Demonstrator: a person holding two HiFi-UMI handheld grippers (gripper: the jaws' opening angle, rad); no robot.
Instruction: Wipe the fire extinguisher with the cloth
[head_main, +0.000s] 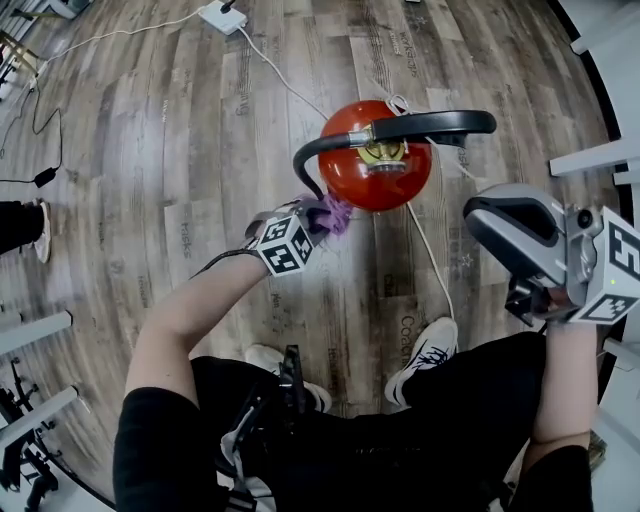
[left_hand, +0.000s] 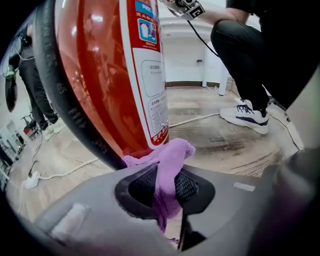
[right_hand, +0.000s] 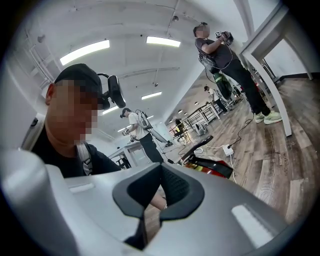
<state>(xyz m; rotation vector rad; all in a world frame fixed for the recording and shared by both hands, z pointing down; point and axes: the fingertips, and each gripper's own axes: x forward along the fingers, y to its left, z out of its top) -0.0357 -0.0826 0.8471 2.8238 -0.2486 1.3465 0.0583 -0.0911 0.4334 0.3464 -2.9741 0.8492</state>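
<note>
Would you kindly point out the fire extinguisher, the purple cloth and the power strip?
fire extinguisher (head_main: 385, 190): head view, on the red dome's near side.
purple cloth (left_hand: 170, 157): left gripper view, on the bunched upper fold.
power strip (head_main: 215, 17): head view, on the white casing.

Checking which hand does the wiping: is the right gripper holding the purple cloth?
No, the purple cloth is pinched in the left gripper, at the fire extinguisher; the right gripper is shut on nothing.

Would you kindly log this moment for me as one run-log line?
left gripper: shut on cloth | cloth: against fire extinguisher body | right gripper: shut, empty, off to the side
</note>
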